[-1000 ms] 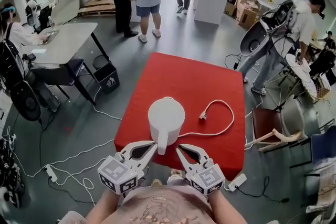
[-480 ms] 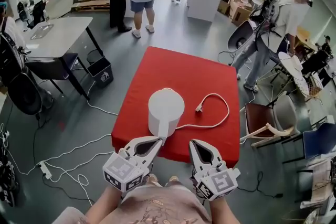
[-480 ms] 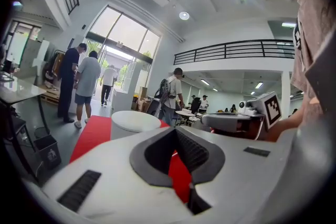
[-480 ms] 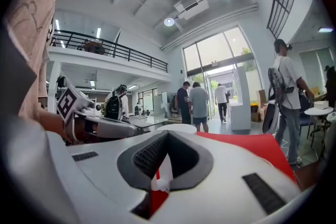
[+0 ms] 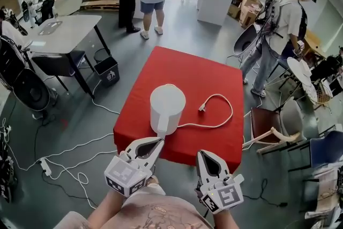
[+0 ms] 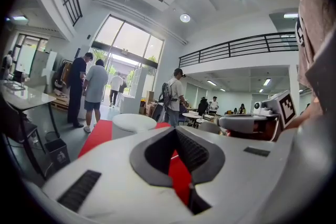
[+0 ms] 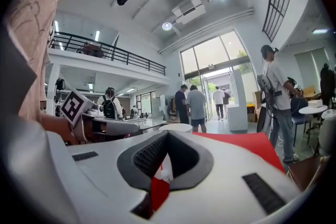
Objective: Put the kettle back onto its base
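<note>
In the head view the kettle (image 5: 168, 107) is standing upright on the red bench (image 5: 185, 69), with its cord (image 5: 221, 117) trailing from beneath, so we are judging it already seated on its hidden base. The left tool (image 5: 158, 141) and right tool (image 5: 203, 153) are hovering off the near edge. In the left gripper view, the jaws are meeting, empty. In the right gripper view, likewise pinched together on nothing. Next, we are only needing to confirm the seating.
</note>
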Available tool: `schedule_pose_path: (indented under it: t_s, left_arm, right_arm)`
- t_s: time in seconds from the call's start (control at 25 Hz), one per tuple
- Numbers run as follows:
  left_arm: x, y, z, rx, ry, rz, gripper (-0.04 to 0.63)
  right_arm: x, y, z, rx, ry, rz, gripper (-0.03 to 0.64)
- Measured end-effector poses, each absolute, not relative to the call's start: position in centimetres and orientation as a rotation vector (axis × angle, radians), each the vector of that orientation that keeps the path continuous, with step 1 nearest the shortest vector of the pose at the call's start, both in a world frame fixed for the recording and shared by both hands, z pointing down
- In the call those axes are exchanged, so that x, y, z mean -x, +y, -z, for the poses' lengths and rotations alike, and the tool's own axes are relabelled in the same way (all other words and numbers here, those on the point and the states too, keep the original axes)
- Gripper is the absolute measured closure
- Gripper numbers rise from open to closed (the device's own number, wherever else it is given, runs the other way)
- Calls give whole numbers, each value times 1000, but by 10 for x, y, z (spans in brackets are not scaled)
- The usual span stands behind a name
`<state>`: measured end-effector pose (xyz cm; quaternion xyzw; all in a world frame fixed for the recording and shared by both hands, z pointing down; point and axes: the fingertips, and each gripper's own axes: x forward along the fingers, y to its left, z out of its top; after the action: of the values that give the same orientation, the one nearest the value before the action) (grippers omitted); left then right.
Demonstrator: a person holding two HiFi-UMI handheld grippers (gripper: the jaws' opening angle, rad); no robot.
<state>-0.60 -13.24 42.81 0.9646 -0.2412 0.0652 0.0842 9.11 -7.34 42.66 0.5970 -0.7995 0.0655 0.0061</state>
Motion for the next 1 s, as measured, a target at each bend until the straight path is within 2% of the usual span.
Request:
schedule_pose_path:
  t_s: [0.6,1.0]
  left_arm:
    - [-9,-53,-430,-2892,-764,-178,609]
    - [7,46,-419,-2867,-882,-201,609]
  right_arm:
    - [-106,7,-435,-1854,-2530,-249,615]
    - [-92,86,-433,-1761,-2628,-237,615]
